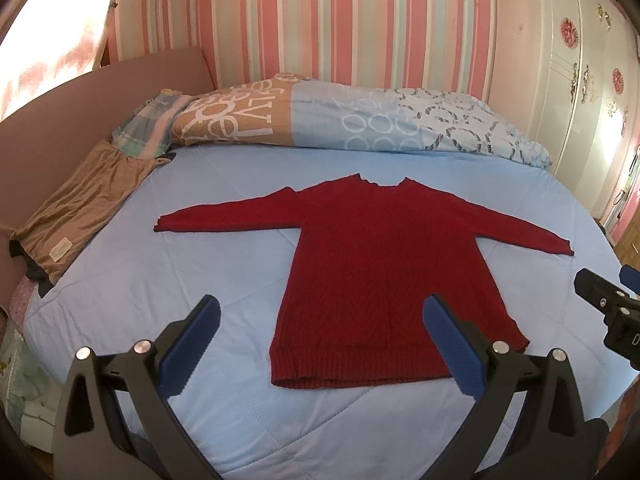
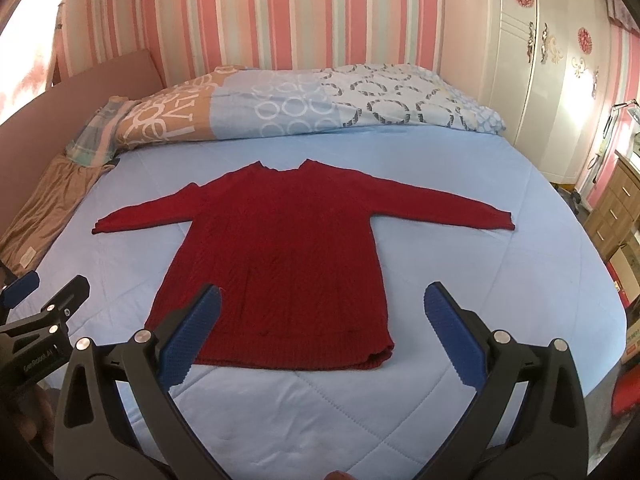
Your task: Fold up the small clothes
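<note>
Blue bed [image 1: 224, 280]; red sweater [image 1: 372, 264] flat; both grippers' fingers apart.

place: home bedroom | cues: bed [image 1: 248, 184], folded duvet [image 1: 360, 120], striped wallpaper [image 1: 320, 32], wardrobe [image 2: 532, 80]

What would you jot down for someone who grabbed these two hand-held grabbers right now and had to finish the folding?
Left gripper: fingers wide open, empty, hovering above the hem of the red sweater.
Right gripper: also open and empty, near the same hem, beside the left one.
Sweater: lies flat on the light blue bedspread, both sleeves spread out, neckline toward the folded duvet.
A brown garment lies at the bed's left edge.
Done: sweater laid out flat. Left: every fold; nothing is folded yet.
</note>
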